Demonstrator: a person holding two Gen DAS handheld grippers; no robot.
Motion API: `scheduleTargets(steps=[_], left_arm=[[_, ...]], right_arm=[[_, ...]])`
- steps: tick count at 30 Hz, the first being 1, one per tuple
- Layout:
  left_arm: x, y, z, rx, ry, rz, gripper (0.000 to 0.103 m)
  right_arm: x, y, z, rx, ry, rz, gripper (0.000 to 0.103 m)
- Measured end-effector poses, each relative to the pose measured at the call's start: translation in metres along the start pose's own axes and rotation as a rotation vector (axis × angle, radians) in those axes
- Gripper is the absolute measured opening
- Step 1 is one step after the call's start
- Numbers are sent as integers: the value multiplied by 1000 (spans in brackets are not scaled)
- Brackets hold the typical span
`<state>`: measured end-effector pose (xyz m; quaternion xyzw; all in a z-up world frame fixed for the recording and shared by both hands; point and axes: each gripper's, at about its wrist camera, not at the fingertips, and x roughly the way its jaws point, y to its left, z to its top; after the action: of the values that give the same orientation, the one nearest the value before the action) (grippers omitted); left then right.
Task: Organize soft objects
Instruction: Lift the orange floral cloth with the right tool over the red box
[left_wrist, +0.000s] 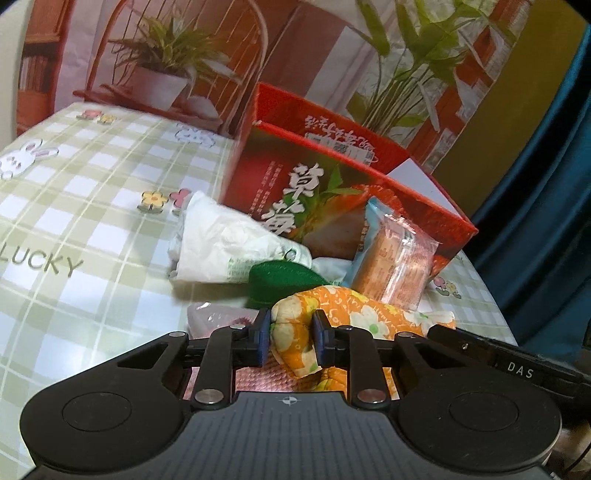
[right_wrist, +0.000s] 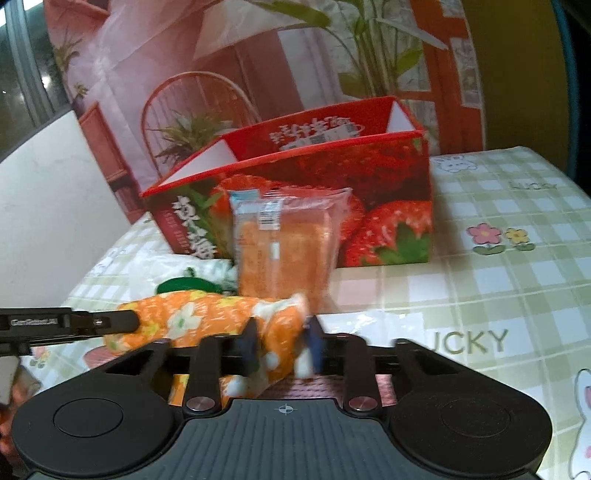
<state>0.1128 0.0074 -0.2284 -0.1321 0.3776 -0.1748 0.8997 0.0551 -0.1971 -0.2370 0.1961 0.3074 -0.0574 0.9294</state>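
The lower part of the orange floral cloth (left_wrist: 295, 332) is hidden behind the left gripper body. The green cloth (left_wrist: 280, 275) is partly covered by it. In the right wrist view, the wrapped bread packet (right_wrist: 286, 243) is blurred, its label unreadable.

Table (left_wrist: 74, 206) covered with a green-and-white checked cloth printed with rabbits, flowers and "LUCKY". Standing on it: an open red strawberry box (left_wrist: 332, 192). Lying on it beside the box: a white crumpled bag (left_wrist: 221, 243), a green pad (left_wrist: 280, 277) and a pink mat (left_wrist: 258, 380).
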Motion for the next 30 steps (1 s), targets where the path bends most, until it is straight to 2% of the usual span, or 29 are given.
scheduleTargets(steps=[1,5,8,17,30], left_arm=[[-1,-1,1,10,-6,-1,23],[-11,-9,5,49,-45,-3,22],[-21,-14,10,73,-91,-3,22],[-42,-32,24,127,-182,-15,22],[-45,-44,63,171,-240,-31,22]], right_arm=[[-2,1,0,-16,-8,-4,17],[-13,17,5,-132,-46,-28,17],[-24,22,8,-167,-79,-23,17],[-51,28,25,-176,-166,-3,17],[-45,25,51,-186,-204,16,16]])
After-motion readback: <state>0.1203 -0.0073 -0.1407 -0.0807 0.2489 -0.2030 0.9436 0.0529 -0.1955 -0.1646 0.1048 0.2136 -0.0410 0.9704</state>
